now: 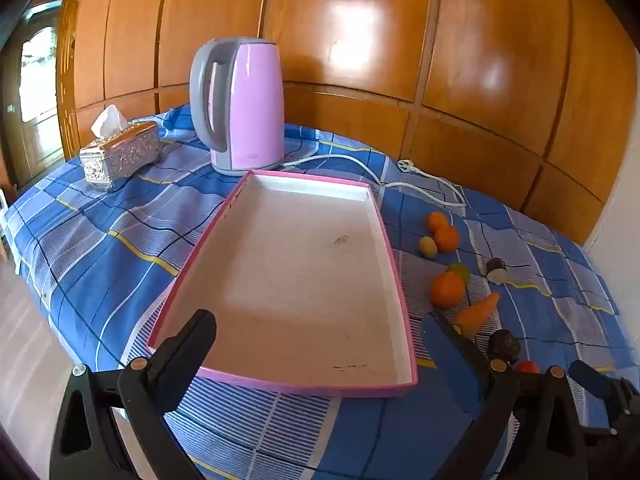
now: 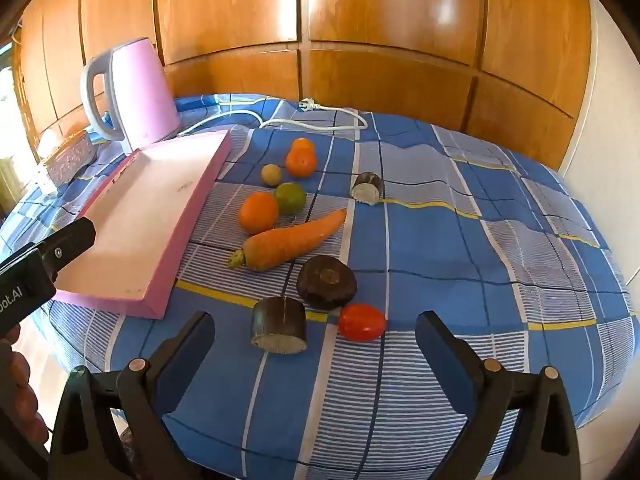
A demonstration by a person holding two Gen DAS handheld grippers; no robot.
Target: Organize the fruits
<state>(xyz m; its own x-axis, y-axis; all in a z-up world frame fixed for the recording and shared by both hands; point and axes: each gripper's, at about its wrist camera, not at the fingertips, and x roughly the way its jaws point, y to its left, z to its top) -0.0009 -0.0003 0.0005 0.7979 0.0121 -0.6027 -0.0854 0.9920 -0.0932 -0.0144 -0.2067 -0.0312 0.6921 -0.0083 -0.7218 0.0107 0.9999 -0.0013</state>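
Both tools gape wide, left tool (image 1: 316, 342) over pink tray (image 1: 396, 264), right tool (image 2: 314, 334) before tomato (image 2: 362, 322)

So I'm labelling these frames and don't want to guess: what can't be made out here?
- Left wrist view: the dark pieces and tomato are partly hidden behind the left gripper.
- Right wrist view: the tissue box is washed out by window glare.
- Both views: the small mark on the tray floor is too small to identify.
- Right wrist view: the left gripper's label is cut off by the edge.

Oranges (image 2: 258, 212) (image 2: 301, 159), green citrus (image 2: 291, 198) and tomato (image 2: 362, 322) lie loose at three o'clock of the empty pink tray (image 2: 192, 216)
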